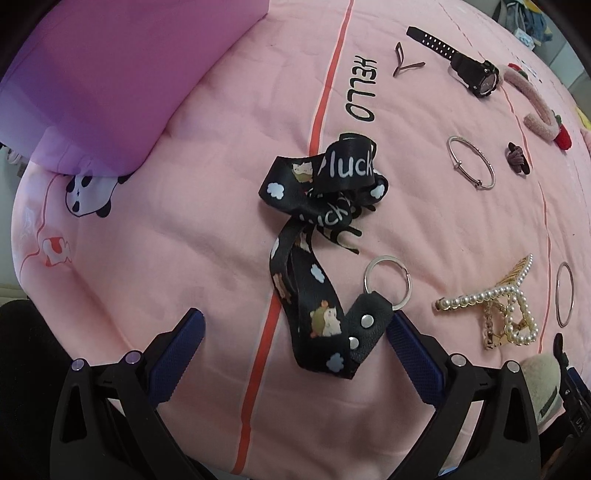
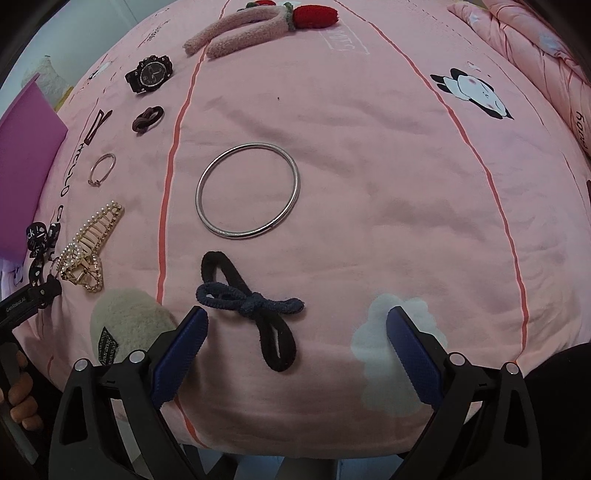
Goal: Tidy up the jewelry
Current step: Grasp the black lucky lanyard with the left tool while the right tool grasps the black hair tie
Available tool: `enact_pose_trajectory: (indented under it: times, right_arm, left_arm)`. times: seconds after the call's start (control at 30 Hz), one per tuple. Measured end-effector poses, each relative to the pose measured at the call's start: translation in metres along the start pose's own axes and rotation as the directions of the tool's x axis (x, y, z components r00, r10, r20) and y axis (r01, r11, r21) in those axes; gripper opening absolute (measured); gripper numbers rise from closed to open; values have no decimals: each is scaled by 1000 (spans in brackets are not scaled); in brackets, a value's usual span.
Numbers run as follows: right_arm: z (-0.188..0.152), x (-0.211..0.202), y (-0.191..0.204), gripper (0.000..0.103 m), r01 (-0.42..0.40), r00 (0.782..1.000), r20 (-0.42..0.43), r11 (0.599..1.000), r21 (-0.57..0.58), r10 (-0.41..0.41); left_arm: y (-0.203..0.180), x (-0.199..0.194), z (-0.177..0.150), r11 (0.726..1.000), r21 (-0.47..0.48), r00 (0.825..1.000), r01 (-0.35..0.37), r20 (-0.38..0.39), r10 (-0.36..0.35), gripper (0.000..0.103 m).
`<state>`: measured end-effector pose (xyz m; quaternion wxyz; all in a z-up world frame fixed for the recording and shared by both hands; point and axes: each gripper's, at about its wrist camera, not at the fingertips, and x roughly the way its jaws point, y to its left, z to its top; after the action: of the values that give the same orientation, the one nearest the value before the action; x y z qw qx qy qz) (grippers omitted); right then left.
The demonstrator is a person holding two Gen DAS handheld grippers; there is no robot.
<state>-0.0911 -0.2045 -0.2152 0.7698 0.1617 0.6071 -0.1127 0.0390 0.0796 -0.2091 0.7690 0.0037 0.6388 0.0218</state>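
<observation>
A black printed lanyard (image 1: 317, 229) with a key ring (image 1: 388, 281) lies on the pink bedsheet (image 1: 184, 240). My left gripper (image 1: 295, 328) is open just above it, its right finger beside the lanyard's leather tab (image 1: 367, 325). A pearl hair claw (image 1: 495, 302), a thin bracelet (image 1: 471, 162), a black watch (image 1: 469, 70) and a silver bangle (image 1: 565, 295) lie to the right. My right gripper (image 2: 295, 326) is open over knotted dark hair ties (image 2: 255, 299). The silver bangle (image 2: 247, 190) lies beyond them.
A purple box (image 1: 110, 81) stands at the far left. A fuzzy pink headband with strawberries (image 2: 255, 31), a brown hair tie (image 2: 147, 118), a hair pin (image 1: 402, 61) and a beige plush item (image 2: 129, 325) also lie on the sheet.
</observation>
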Motion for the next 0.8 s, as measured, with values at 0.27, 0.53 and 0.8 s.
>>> enact_pose_trajectory:
  times: [0.27,0.53,0.8]
  right_arm:
    - [2,12,4,93,37,999,-4,999,-28,-37]
    - [-3,15,6,91,59,998,20,996,-61,-58]
    - [-9,5,18,60,52,998,54,990,-132,-45]
  left_arm:
    - [-7,13,17,1000,-1,1000,-2,-14,2,98]
    - [-3,23,17,1000,24,1000,-18,21,18,98]
    - [-17,11,14,999,45,995,24,100,-29,63]
